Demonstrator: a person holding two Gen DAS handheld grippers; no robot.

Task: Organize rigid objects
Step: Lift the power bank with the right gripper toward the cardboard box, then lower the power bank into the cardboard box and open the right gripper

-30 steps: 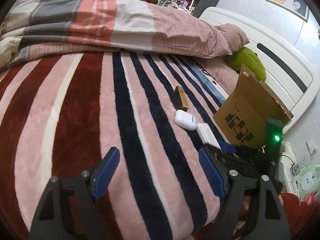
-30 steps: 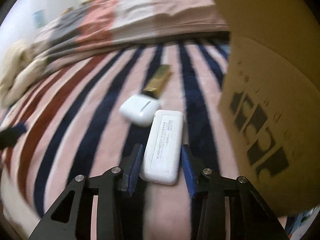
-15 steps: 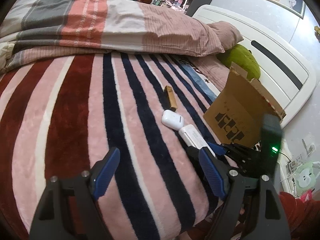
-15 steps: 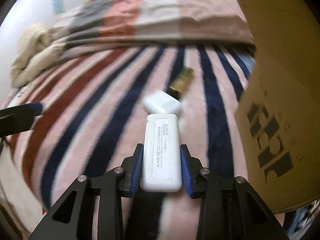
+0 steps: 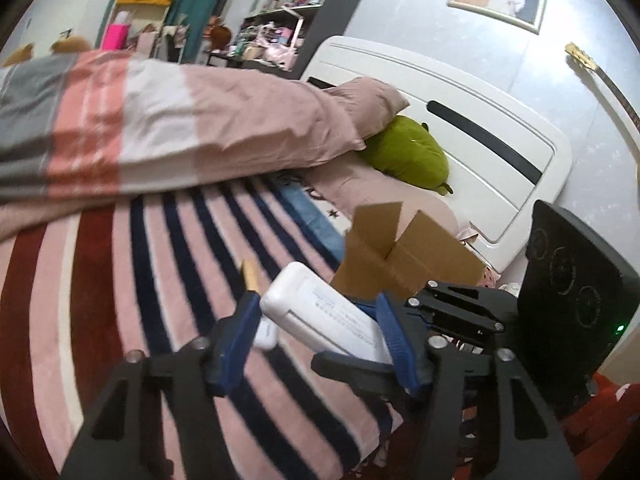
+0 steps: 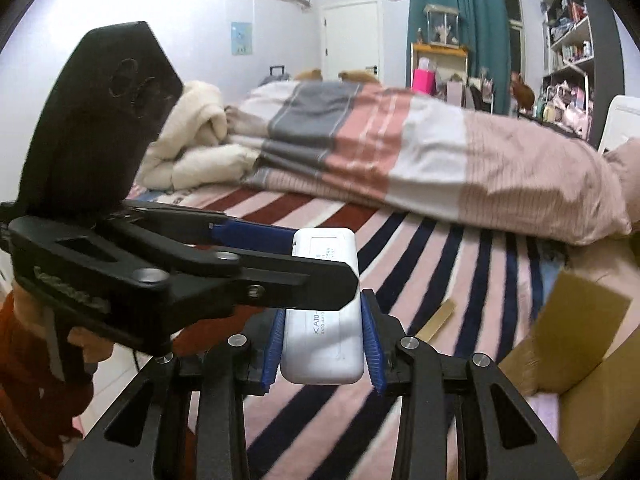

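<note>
- The bed [image 5: 120, 280], under a pink, red and navy striped blanket, fills both views; a folded quilt [image 6: 360, 140] lies across its far side.
- A cardboard box [image 5: 404, 256] stands open on the bed at 1 o'clock from the left gripper; in the right wrist view it sits at 3 o'clock.
- The right gripper [image 6: 323, 348] holds a white case [image 6: 322, 344] by its long sides, lifted clear of the blanket, its blue fingers [image 6: 370, 340] narrow and pressed on it.
- The left gripper [image 5: 316, 336] reaches in from 9 o'clock in the right wrist view. Its fingers [image 5: 236, 336] are closing around the far end of the case [image 5: 320, 312]; whether the pads touch it I cannot tell.
- A small white pod [image 5: 265, 336] lies on the blanket just under the case, by the left finger.
- A gold bar [image 6: 436, 320] lies on the blanket at 2 o'clock from the right gripper, near the box.
</note>
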